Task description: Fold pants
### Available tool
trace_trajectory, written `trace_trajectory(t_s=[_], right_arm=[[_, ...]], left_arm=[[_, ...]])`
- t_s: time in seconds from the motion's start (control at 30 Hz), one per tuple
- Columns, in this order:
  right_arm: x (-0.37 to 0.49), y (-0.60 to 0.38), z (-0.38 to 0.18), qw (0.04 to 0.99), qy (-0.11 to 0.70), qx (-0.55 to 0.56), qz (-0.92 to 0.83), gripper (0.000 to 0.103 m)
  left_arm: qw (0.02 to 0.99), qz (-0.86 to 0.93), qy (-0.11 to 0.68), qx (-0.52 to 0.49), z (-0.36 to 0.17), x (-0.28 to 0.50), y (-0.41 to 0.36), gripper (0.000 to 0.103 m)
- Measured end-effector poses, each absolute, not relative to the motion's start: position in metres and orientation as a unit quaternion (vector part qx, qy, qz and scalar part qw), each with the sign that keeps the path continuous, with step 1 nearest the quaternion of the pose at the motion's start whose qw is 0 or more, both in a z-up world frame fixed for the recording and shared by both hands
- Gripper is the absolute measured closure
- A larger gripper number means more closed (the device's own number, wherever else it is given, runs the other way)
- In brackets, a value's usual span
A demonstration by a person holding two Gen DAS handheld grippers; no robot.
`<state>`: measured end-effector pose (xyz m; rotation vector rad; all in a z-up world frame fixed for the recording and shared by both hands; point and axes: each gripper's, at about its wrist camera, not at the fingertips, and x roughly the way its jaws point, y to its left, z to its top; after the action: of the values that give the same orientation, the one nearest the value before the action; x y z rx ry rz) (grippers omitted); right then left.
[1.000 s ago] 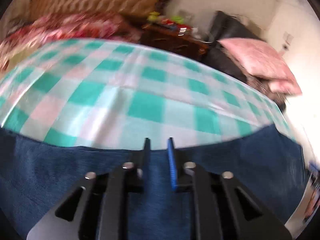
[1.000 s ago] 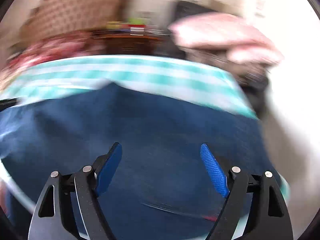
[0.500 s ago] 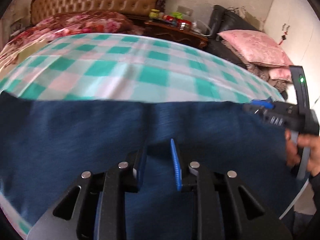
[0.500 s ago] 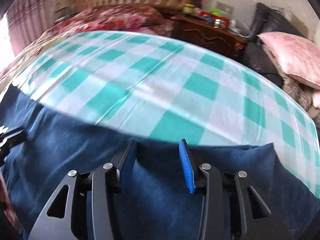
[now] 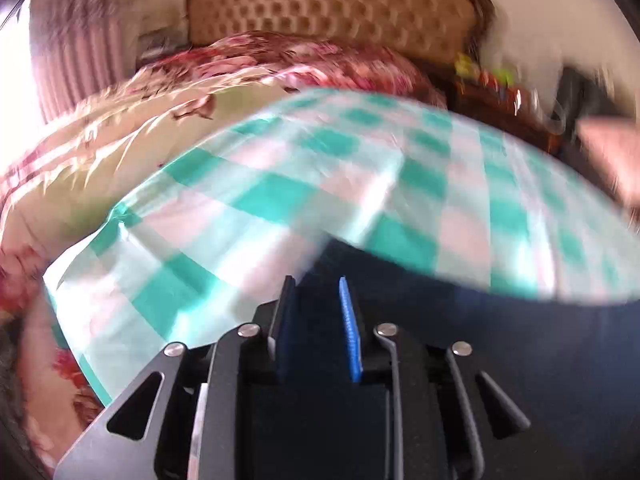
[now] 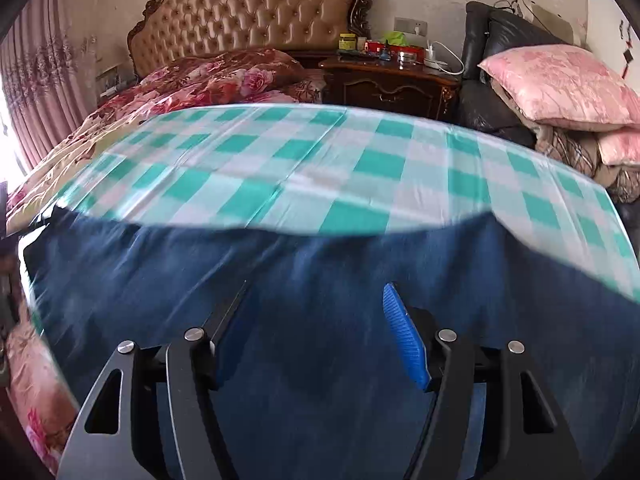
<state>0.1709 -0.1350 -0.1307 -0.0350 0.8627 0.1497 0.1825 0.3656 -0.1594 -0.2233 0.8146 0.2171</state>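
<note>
A: What lies around the work?

B: In the right wrist view a tufted headboard (image 6: 256, 12) stands at the back against the wall, with a red floral quilt (image 6: 208, 80) bunched below it. To its right is a dark wooden nightstand (image 6: 392, 84) carrying small jars and boxes, then a black leather seat (image 6: 488, 60) with a pink pillow (image 6: 560, 84) on a heap of bedding. Pink curtains (image 6: 36, 92) hang on the left. Nothing stands between the grippers and the cloth.

A: And the surface?

B: A bed, covered by a green-and-white checked sheet (image 6: 320, 160). The pants (image 6: 320, 272), dark blue denim, lie spread across the near part of the sheet, filling the lower half of the right view. The left wrist view is blurred; there the pants (image 5: 500, 340) show only at the lower right, with their edge running past the fingertips.

A: The grippers?

B: The left gripper (image 5: 318, 292) has its jaws a little apart and opening. Dark denim shows between the blue pads, but I cannot tell whether they still press on it. The right gripper (image 6: 316, 300) stands fairly wide and is opening, poised over the denim; the cloth lies below the gap and the pads do not pinch it.
</note>
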Motion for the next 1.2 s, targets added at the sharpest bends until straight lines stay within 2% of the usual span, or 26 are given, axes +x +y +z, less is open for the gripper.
trace_trajectory(t_s=[0.03,0.1,0.33,0.37,0.4,0.43,0.57,0.7,0.73,0.83,1.03,1.07,1.13,1.2], right_arm=[[0.165,-0.135,-0.132,0.904,0.420,-0.017,0.070,0.039],[0.149,-0.137,-0.138,0.902,0.427,-0.025,0.067,0.039],[0.124,-0.182,-0.139,0.901,0.434,-0.012,0.015,0.038],[0.121,-0.191,-0.137,0.902,0.431,-0.013,-0.002,0.038],[0.119,-0.199,-0.136,0.903,0.429,-0.014,-0.013,0.038],[0.116,-0.210,-0.135,0.904,0.426,-0.017,-0.029,0.037],[0.101,-0.250,-0.131,0.902,0.423,-0.013,-0.086,0.034],[0.090,-0.288,-0.143,0.888,0.441,0.007,-0.131,0.033],[0.089,-0.294,-0.147,0.884,0.446,0.011,-0.141,0.033],[0.085,-0.304,-0.151,0.880,0.449,0.016,-0.151,0.033],[0.073,-0.323,-0.151,0.883,0.428,0.002,-0.193,0.027],[0.072,-0.330,-0.155,0.879,0.431,0.007,-0.202,0.027],[0.069,-0.339,-0.156,0.878,0.431,0.018,-0.207,0.018],[0.068,-0.344,-0.159,0.878,0.429,0.022,-0.210,0.015]], left_arm=[[0.909,0.095,0.391,-0.111,-0.155,0.181,0.370,0.069],[0.916,0.078,0.381,-0.098,-0.145,0.176,0.374,0.050],[0.907,0.037,0.416,-0.048,-0.152,0.199,0.358,0.049],[0.905,0.037,0.422,-0.045,-0.154,0.207,0.357,0.052],[0.902,0.036,0.428,-0.046,-0.159,0.213,0.357,0.079],[0.893,0.031,0.448,-0.043,-0.163,0.224,0.359,0.091],[0.902,0.025,0.430,-0.018,-0.147,0.222,0.357,0.092],[0.908,0.038,0.413,-0.052,-0.141,0.223,0.368,0.098],[0.900,0.042,0.431,-0.046,-0.153,0.229,0.368,0.098],[0.899,0.066,0.427,-0.074,-0.163,0.225,0.380,0.073],[0.928,0.061,0.349,-0.117,-0.127,0.162,0.389,0.074],[0.930,0.044,0.348,-0.110,-0.126,0.153,0.384,0.074],[0.930,0.007,0.357,-0.082,-0.133,0.135,0.370,0.073],[0.923,0.004,0.383,-0.041,-0.149,0.127,0.363,0.073]])
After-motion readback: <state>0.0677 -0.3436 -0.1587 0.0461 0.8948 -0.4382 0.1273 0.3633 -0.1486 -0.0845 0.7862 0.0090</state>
